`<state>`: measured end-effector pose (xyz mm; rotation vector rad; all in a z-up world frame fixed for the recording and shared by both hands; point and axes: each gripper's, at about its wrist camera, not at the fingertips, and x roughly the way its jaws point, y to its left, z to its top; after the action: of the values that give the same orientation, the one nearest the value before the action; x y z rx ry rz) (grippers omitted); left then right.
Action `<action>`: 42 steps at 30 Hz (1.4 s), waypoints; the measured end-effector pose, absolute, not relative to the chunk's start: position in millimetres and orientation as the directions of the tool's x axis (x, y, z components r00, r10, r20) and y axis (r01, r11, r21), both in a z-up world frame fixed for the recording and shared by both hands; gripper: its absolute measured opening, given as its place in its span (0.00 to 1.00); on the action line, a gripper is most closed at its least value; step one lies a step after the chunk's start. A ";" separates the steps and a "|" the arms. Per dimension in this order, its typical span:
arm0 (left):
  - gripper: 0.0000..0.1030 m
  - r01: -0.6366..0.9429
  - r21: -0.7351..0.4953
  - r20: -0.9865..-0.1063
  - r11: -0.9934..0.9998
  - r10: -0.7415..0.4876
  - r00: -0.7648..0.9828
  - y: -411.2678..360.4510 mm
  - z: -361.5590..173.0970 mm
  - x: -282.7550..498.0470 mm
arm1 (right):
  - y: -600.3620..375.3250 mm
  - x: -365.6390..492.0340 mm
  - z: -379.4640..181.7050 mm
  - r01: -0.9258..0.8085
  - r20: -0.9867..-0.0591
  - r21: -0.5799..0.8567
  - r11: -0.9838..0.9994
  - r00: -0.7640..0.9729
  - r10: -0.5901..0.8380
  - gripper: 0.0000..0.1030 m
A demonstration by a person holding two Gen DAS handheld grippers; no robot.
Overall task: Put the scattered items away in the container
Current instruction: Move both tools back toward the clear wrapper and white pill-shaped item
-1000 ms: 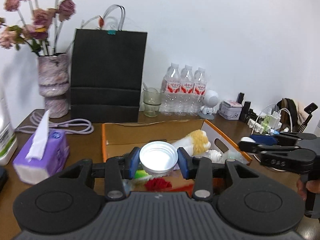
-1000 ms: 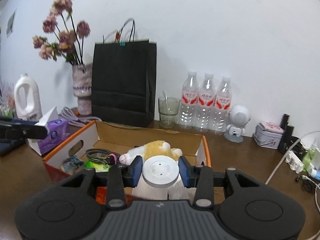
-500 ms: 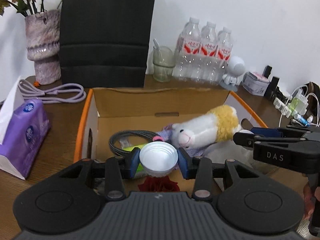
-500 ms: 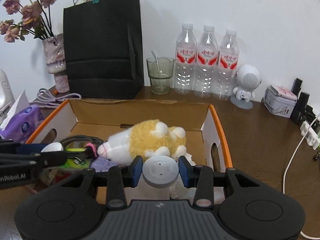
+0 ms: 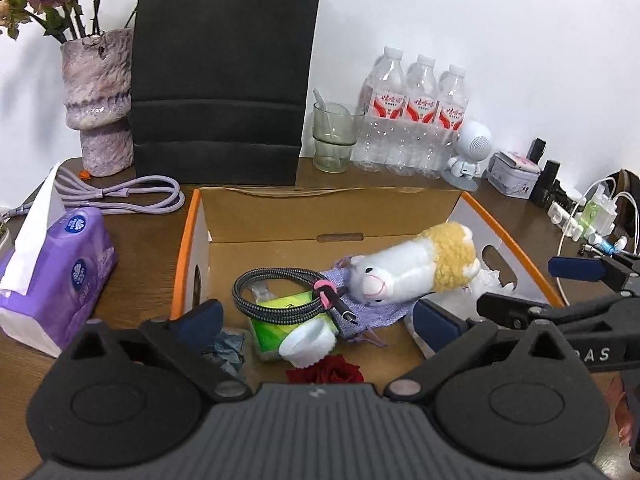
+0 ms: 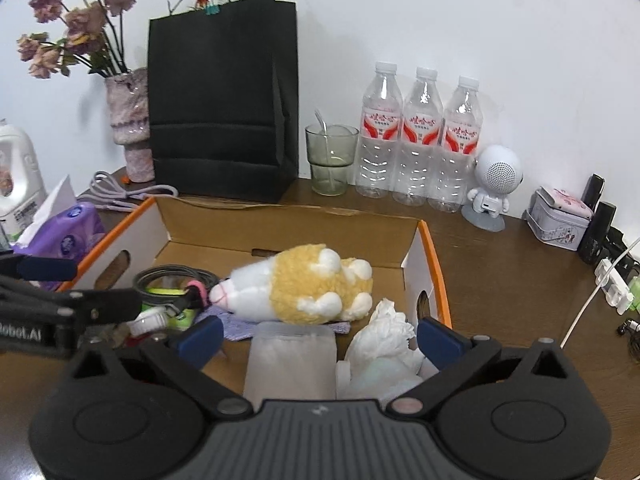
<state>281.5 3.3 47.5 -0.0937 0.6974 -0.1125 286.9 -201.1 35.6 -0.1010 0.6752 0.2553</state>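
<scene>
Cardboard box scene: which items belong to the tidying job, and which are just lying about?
Job:
cardboard box
plush toy
coiled cable
white cap
crumpled tissue

Lying about:
black bag
vase
water bottles
glass
tissue pack

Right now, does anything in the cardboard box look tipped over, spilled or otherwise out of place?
Nothing is spilled. The small white cup lies tipped on its side against the green packet, near the coiled cable. The plush toy lies on its side in the box, and both grippers' jaws are open.
</scene>
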 end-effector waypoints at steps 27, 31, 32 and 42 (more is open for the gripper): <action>1.00 0.149 -0.035 -0.518 0.988 -0.146 0.843 21.7 -3.3 105.2 | -222.8 118.4 -25.6 -0.310 -0.566 -0.003 0.951 0.784 0.254 1.00; 1.00 0.126 -0.050 -0.511 0.991 -0.134 0.849 24.6 -13.3 96.0 | -222.6 106.2 -34.6 -0.282 -0.542 -0.027 0.959 0.810 0.224 1.00; 1.00 0.120 -0.049 -0.508 0.992 -0.128 0.852 24.0 -14.7 94.6 | -222.8 104.8 -35.9 -0.274 -0.534 -0.034 0.961 0.818 0.214 1.00; 1.00 0.096 -0.026 -0.477 0.995 -0.097 0.874 19.2 -23.4 84.9 | -224.3 101.4 -43.1 -0.245 -0.520 -0.052 0.968 0.834 0.183 1.00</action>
<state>84.9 19.2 -23.4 -0.0013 0.4977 -0.1007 101.4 -224.3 -43.1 -0.1185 0.5387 0.2276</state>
